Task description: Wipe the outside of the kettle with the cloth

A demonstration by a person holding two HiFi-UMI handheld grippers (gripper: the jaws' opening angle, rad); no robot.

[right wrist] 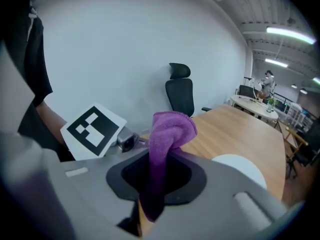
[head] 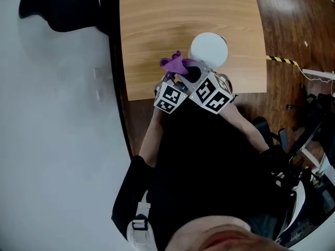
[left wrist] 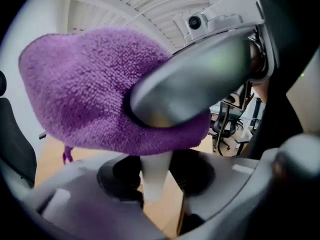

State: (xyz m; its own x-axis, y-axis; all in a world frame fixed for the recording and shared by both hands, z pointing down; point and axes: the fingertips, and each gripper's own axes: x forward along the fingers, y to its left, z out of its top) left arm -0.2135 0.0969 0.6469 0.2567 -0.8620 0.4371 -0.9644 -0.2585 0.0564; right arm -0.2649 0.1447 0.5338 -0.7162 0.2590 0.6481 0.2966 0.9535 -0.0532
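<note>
There is one kettle (head: 208, 48), one cloth (head: 175, 63), one table (head: 157, 14) and two grippers, each with one marker cube, the left cube (head: 170, 97) and the right cube (head: 212, 94) side by side at the table's near edge. The kettle stands on the table near that edge, just beyond the grippers. From above it shows as a plain white, smooth round top, and the right gripper view shows it as a pale dome low on the right. The cloth is purple, fluffy and bunched, just beside the kettle's left side. The right gripper (right wrist: 152, 184) pinches it: a fold runs down between the jaws and the rest stands up above them. The left gripper (left wrist: 156, 184) has its jaws partly apart with a white tapering piece (left wrist: 156, 171) between them; whether they press on it I cannot tell. In that view a smooth grey part (left wrist: 195, 79) lies against the cloth. One black chair (right wrist: 180, 95) stands at the table's far side.
</note>
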